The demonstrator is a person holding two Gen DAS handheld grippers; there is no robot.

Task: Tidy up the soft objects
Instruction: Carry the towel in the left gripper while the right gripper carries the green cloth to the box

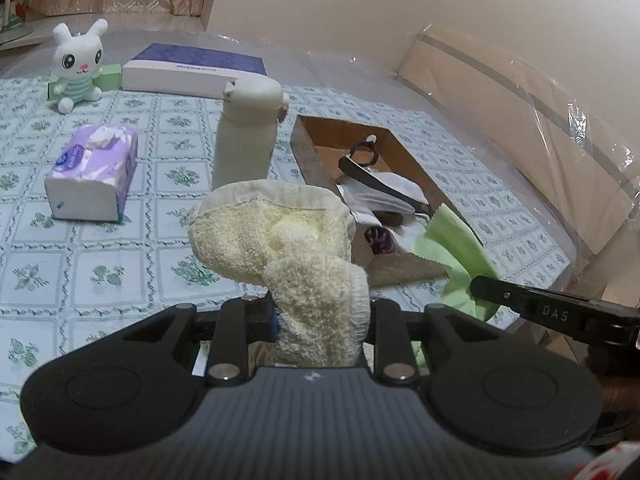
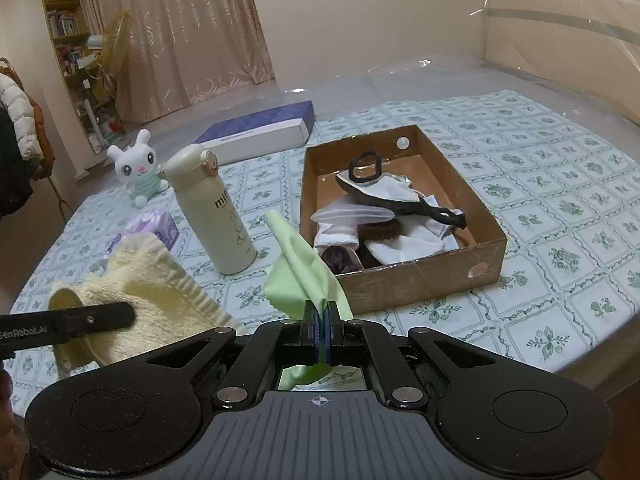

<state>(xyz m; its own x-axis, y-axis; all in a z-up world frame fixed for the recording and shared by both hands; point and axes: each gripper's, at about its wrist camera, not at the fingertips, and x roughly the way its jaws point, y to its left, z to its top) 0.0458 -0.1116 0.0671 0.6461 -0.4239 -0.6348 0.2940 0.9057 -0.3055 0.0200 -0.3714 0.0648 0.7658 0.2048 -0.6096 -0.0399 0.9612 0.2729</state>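
Note:
My left gripper is shut on a cream fuzzy sock and holds it above the bed; the sock also shows in the right wrist view. My right gripper is shut on a light green cloth, which stands up from its closed jaws; the cloth also shows in the left wrist view. A brown cardboard box lies just ahead on the patterned sheet, holding white cloths, a dark strap and other soft items. It also shows in the left wrist view.
A cream flask stands left of the box. A purple tissue pack, a white bunny plush and a flat blue-and-white box lie farther back. A plastic-wrapped headboard is at the right.

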